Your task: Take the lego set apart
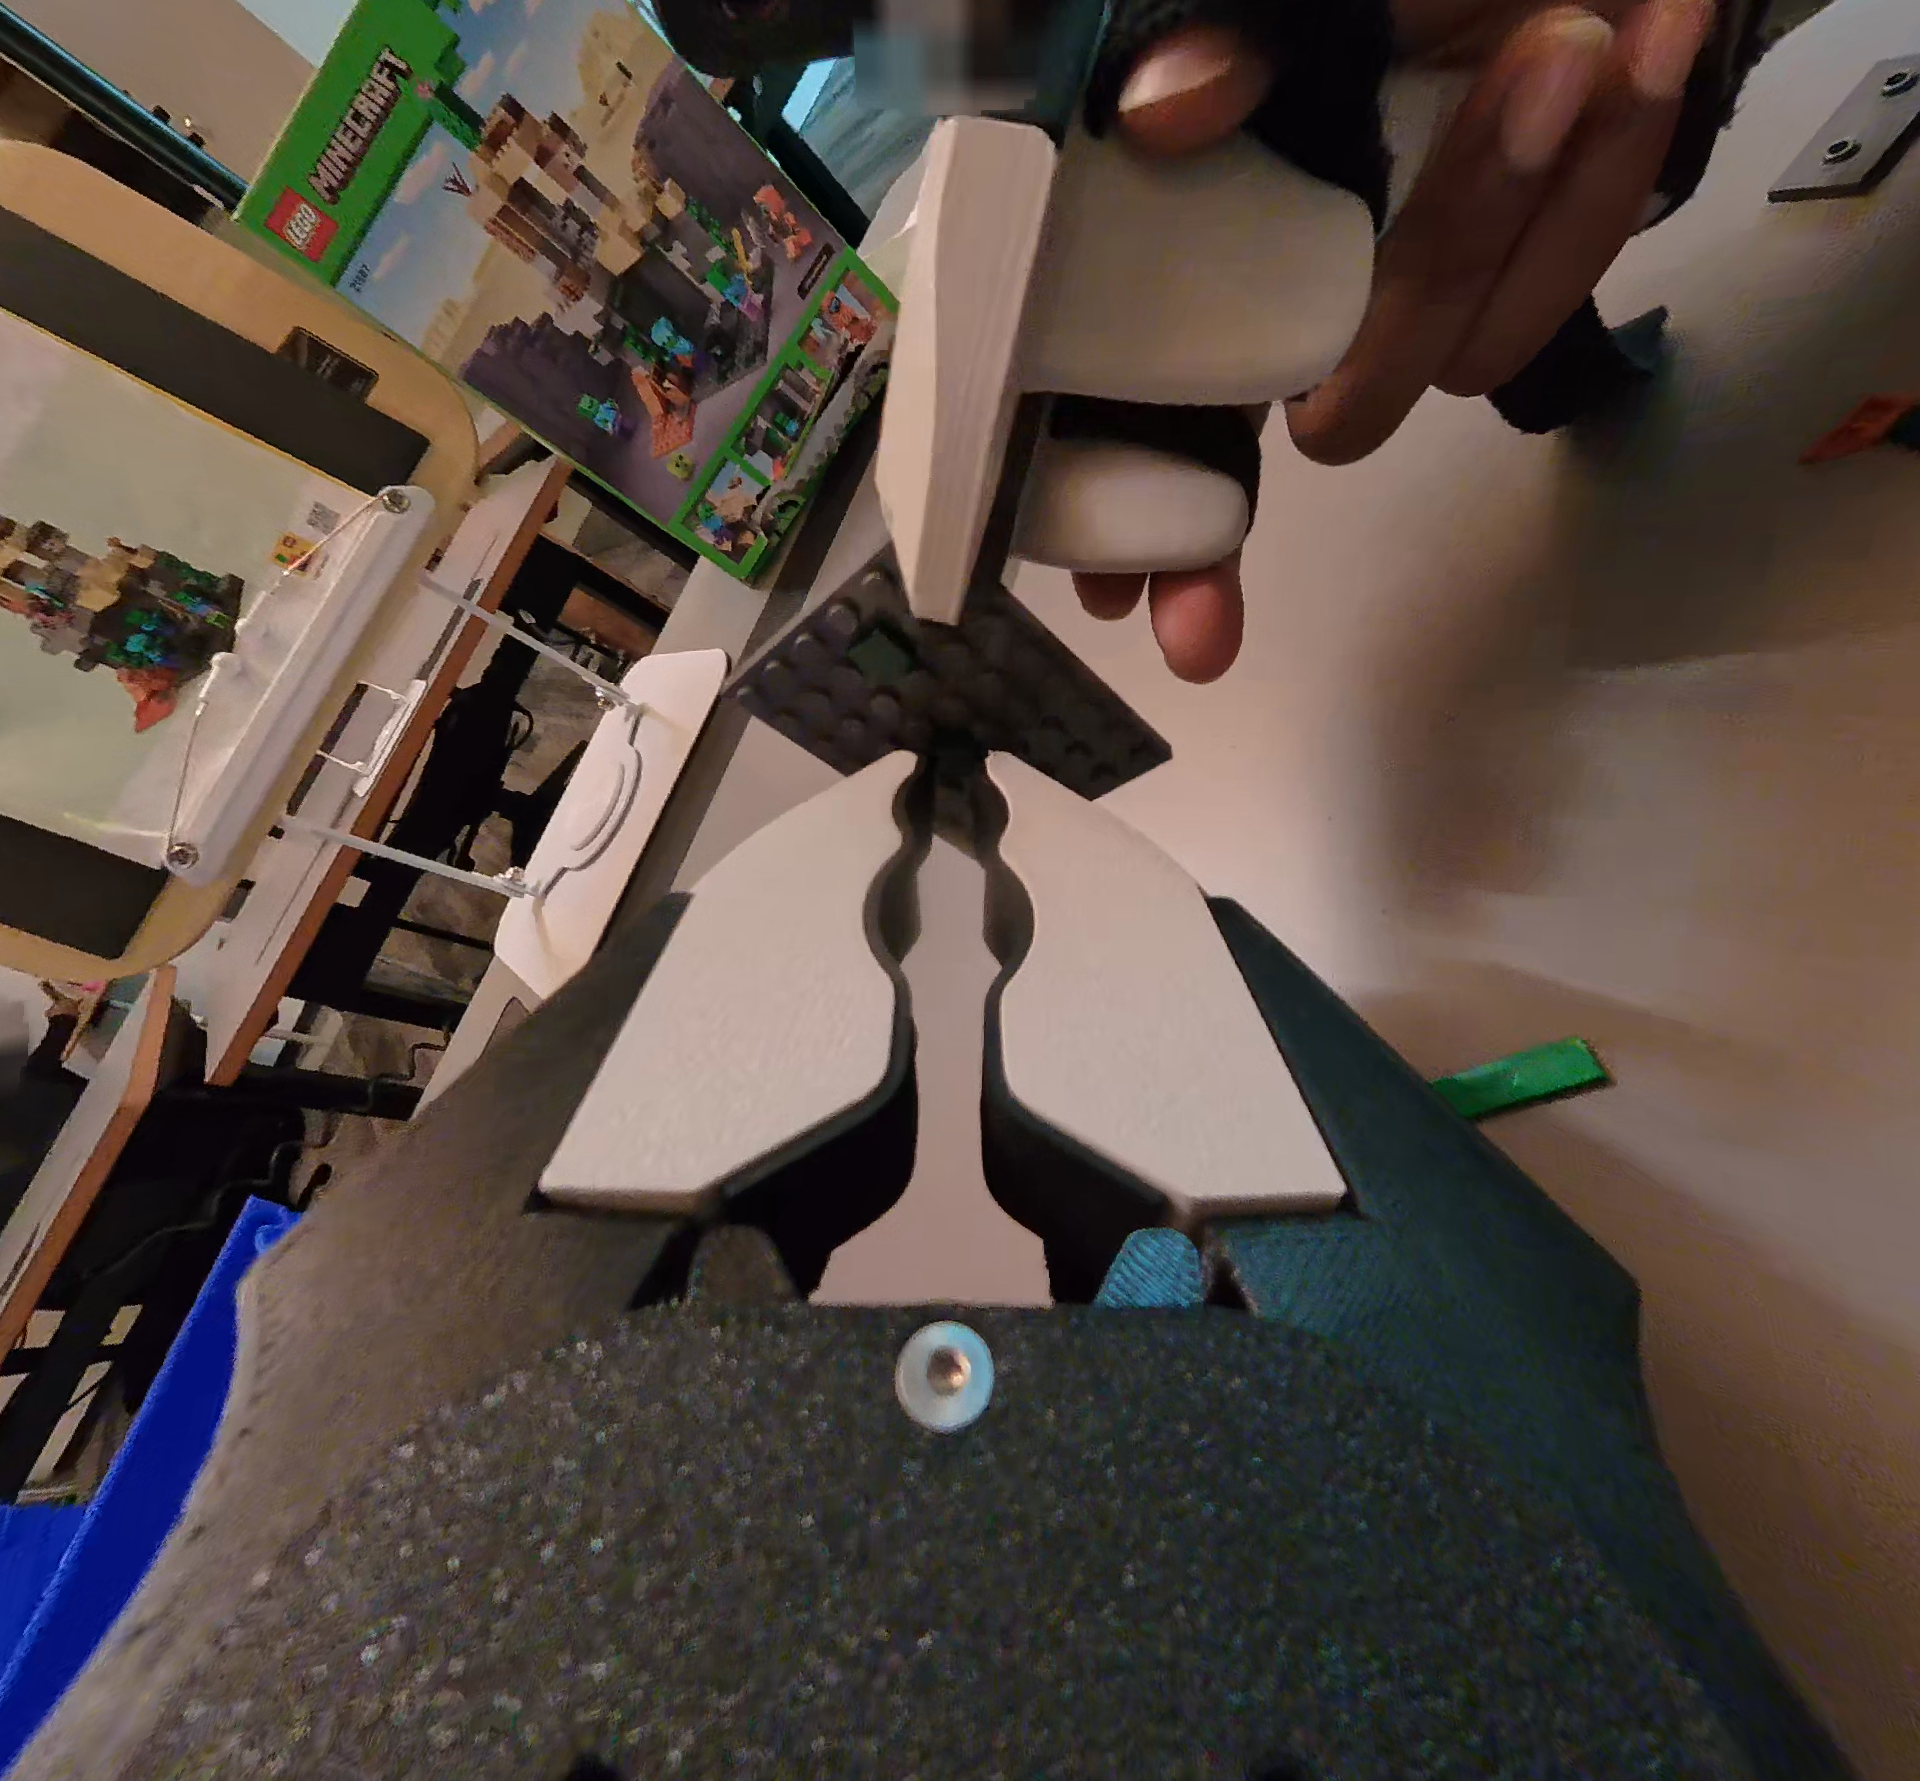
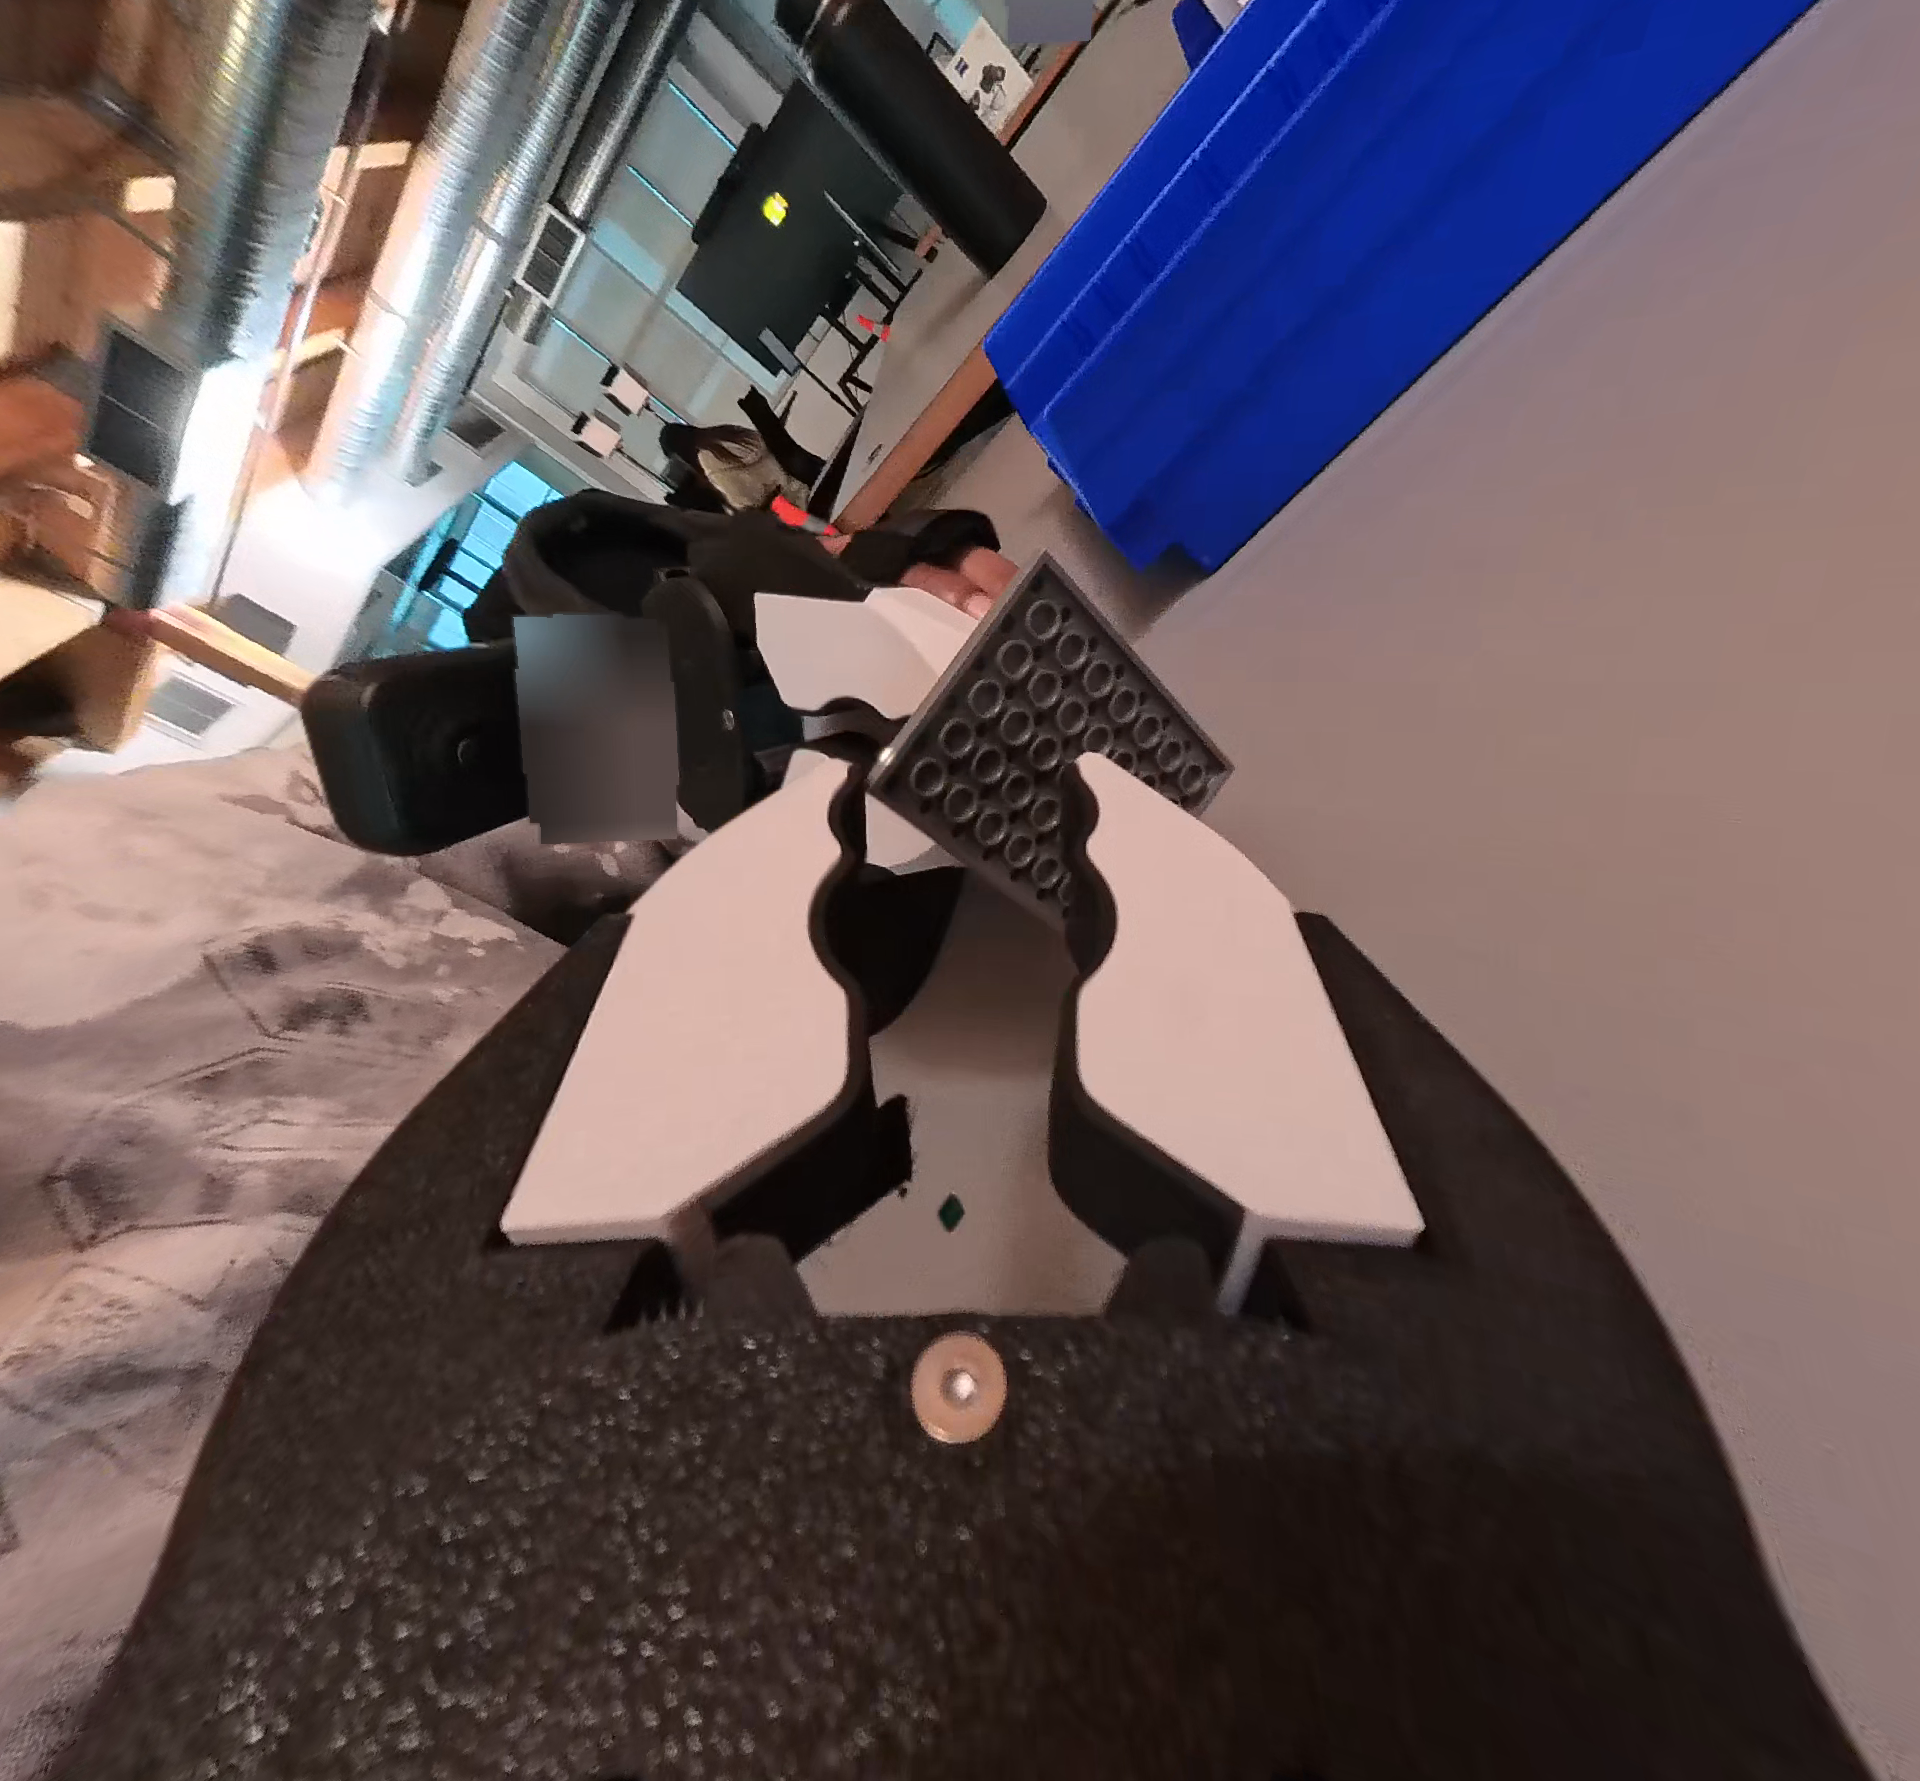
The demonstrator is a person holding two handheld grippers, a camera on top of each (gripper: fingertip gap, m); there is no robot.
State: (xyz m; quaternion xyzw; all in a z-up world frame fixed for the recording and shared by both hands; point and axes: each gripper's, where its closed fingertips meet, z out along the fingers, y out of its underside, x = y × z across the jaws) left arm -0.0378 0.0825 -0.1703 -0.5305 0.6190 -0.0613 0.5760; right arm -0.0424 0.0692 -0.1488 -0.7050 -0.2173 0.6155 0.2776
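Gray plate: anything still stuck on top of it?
On the gray plate, the left view shows one small dark green piece on the studs. The right gripper covers part of the top; its underside shows only empty sockets.

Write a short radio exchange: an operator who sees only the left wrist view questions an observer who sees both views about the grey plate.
Operator: My left tongs pinch the grey plate by its edge. What does its hidden face look like?
Observer: It is the underside, covered in round tubes, and it faces the right camera.
Operator: How do the right tongs stand?
Observer: Their fingers are apart and straddle one corner of the plate. I cannot tell if they grip it.
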